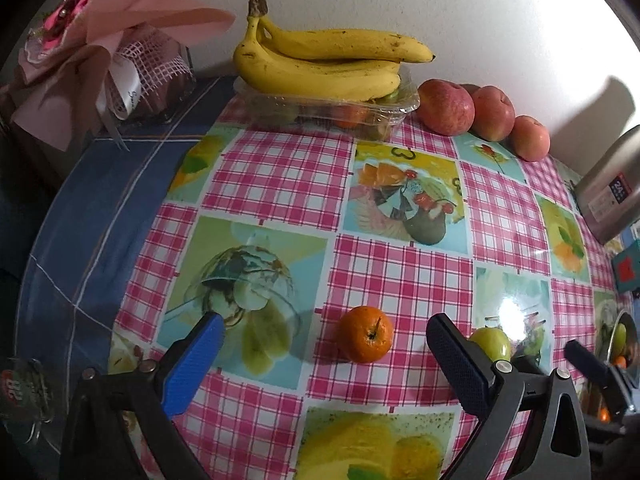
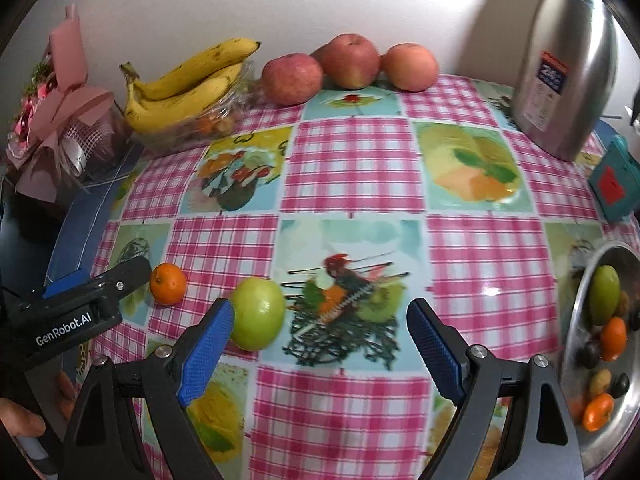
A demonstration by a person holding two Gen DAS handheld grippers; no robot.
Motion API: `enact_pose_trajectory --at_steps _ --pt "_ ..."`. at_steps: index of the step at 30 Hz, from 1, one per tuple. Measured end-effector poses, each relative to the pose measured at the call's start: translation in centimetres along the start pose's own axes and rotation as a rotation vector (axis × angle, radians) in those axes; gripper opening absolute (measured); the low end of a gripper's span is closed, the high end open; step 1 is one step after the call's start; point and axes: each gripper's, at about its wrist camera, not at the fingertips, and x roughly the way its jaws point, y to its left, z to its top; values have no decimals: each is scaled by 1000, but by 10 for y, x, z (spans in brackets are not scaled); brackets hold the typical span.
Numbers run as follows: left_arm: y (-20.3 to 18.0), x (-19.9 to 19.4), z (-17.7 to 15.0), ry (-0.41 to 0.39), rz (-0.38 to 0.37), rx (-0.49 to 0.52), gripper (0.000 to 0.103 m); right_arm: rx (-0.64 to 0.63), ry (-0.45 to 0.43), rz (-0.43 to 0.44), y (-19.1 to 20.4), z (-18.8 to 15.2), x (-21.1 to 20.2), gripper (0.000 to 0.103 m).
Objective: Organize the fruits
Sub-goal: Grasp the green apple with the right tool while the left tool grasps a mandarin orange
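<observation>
An orange mandarin [image 1: 365, 334] lies on the checked tablecloth between the open jaws of my left gripper [image 1: 323, 332], which is empty. A green apple [image 1: 491, 343] lies just behind its right finger. In the right wrist view my right gripper [image 2: 320, 320] is open and empty, with the green apple [image 2: 258, 312] beside its left finger and the mandarin [image 2: 168, 283] farther left by the left gripper [image 2: 96, 288]. A steel bowl [image 2: 592, 280] at the right edge holds a green fruit, mandarins and small dark fruits.
Bananas [image 1: 320, 60] lie on a clear plastic box [image 1: 328, 110] at the back, with three red apples [image 1: 480, 112] beside them. A steel thermos [image 2: 568, 76] and a teal box [image 2: 614, 180] stand at the right. A pink bouquet [image 1: 88, 40] sits at the back left.
</observation>
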Motion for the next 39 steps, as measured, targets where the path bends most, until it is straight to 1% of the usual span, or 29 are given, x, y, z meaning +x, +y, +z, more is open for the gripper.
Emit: enact_pose_trajectory --at_steps 2,4,6,8,13,15,16,18,19,20,22,24,25,26,28,32,39 --pt "-2 5 -1 8 -11 -2 102 -7 9 5 6 0 7 89" --pt "-4 11 -2 21 -17 -8 99 -20 19 7 13 0 14 89" --pt "-7 18 -3 37 -27 -14 92 -36 25 4 19 0 20 89" --pt "-9 22 -4 48 -29 -14 89 -46 30 1 23 0 25 89" --pt "-13 29 -7 67 -41 -12 76 -68 37 8 33 -1 35 88" --pt "-14 31 -7 74 -42 -14 64 -73 35 10 36 -1 38 88" --pt "-14 31 -7 77 -40 -12 61 -74 33 12 37 -2 38 87" --pt "-14 32 -8 83 -52 -10 51 -79 31 16 39 -2 41 80" --pt "-15 33 -8 86 -57 -11 50 -83 34 17 41 -2 42 73" --pt "-16 33 -8 90 -55 -13 49 -87 38 21 42 -2 43 69" --pt "-17 34 -8 94 -54 -15 47 -86 42 33 44 -3 45 64" --pt "-19 34 -9 96 -60 -14 42 -79 44 45 43 -4 46 58" --pt "-20 34 -9 96 -68 -14 40 -79 44 48 43 -4 47 52" --pt "-20 35 -9 96 -72 -15 39 -79 48 49 43 -4 47 47" --pt "-22 35 -9 95 -66 -10 39 -77 49 52 43 -4 47 43" --pt "-21 34 -9 93 -83 -19 38 -75 49 57 42 -3 46 43" --pt "-11 26 -7 83 -75 -37 38 -67 57 60 39 -6 42 42"
